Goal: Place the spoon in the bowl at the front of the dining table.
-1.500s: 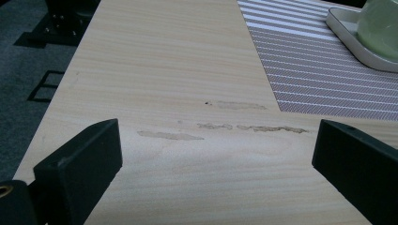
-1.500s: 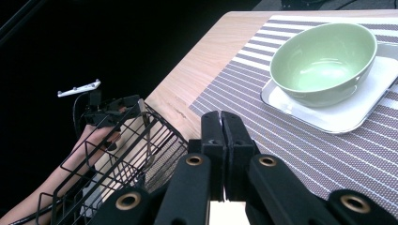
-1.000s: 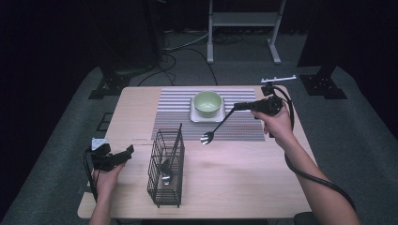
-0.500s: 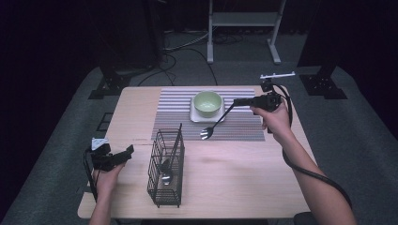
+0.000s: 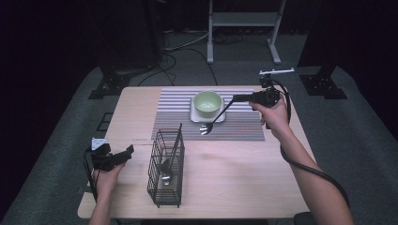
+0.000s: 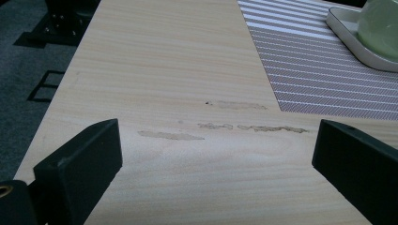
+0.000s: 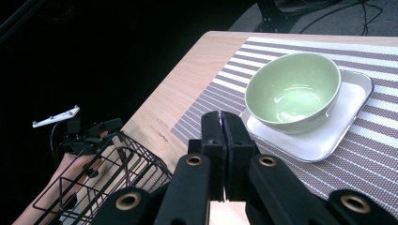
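nearest the person: wire caddy (image 5: 166, 168) stands on the table (image 5: 234, 178) w/ at least one spoon-like piece and a dark stick-like piece inside, so some cutlery looks unsorted. left tool (image 5: 115, 157) sits just left of the caddy, jaws wide apart, nothing between them; in the left gripper view just bare wood under it. farther out, right tool (image 5: 234, 98) is clamped on a utensil (image 5: 213, 117) by the handle end, jaws pressed together in the right gripper view. the utensil slants down, its head low over the striped mat (image 5: 239, 124), just in front of the white tray (image 5: 219, 116) w/ the green bowl (image 5: 207, 103). can't tell if the head touches the mat. my read: place setting underway, this piece nearly placed beside the tray, not released; rest left in caddy.
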The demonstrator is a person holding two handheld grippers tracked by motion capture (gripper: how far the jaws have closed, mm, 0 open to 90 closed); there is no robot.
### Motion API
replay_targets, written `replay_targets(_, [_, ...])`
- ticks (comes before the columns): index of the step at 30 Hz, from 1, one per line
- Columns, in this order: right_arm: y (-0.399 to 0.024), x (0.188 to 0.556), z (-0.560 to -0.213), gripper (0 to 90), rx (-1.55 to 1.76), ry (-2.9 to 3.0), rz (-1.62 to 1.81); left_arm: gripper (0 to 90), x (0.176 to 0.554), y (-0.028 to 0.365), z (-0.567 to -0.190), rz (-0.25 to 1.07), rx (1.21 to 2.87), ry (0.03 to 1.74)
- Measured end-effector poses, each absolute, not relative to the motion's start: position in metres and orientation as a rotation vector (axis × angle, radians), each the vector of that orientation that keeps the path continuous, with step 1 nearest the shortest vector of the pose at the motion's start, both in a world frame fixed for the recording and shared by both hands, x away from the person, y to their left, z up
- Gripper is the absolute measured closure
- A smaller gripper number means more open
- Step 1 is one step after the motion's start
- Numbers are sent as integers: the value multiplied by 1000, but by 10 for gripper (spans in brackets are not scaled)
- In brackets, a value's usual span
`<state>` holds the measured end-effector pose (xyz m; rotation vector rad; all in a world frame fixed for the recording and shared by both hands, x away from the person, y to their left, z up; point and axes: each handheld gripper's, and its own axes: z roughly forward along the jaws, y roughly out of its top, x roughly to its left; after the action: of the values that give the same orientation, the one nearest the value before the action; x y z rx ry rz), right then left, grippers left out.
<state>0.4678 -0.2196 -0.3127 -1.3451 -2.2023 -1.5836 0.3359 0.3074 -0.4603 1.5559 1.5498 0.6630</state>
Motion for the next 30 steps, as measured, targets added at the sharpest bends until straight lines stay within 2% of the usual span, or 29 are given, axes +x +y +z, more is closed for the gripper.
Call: replay_targets(30, [-218, 493, -309, 887, -1454, -2180, -1588, 8, 336, 306, -461, 660, 1563, 1546])
